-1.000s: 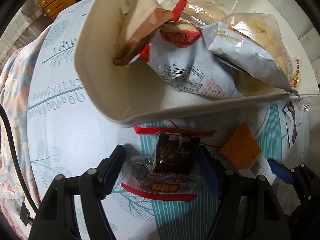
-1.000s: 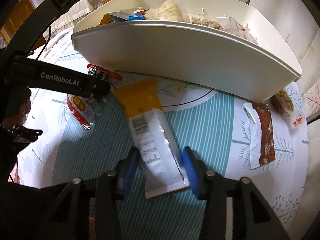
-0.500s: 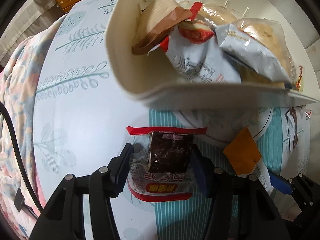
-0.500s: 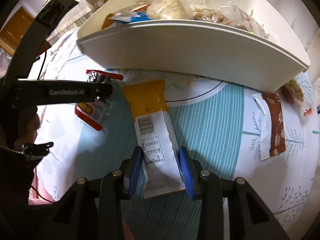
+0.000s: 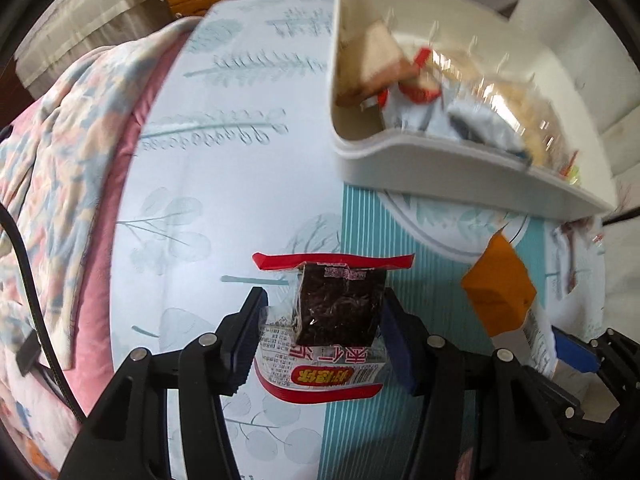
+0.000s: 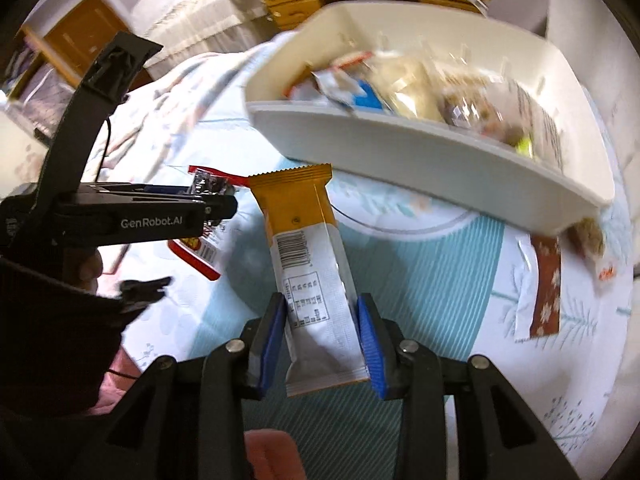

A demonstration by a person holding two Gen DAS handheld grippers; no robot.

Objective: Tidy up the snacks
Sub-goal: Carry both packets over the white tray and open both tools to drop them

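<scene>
We've got a clear wrapper (image 5: 320, 332) with red edges and a dark brown block inside, plus a bar pack (image 6: 312, 264) that's orange up top and white lower down with a black barcode. The bin (image 6: 420, 152) is plain off-white. The cover (image 5: 240, 184) is pale blue with teal leaf prints and a teal striped panel. The blanket (image 5: 52, 152) is pink with, we think, a blue-and-peach floral print. Gripper pads (image 6: 370, 344) are blue.

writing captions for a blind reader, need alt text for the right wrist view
The right tool grips an orange and white snack bar by its white end, above a teal striped cloth. Behind it a white tray holds packaged snacks; at left, the left tool holds a red-edged packet.
</scene>
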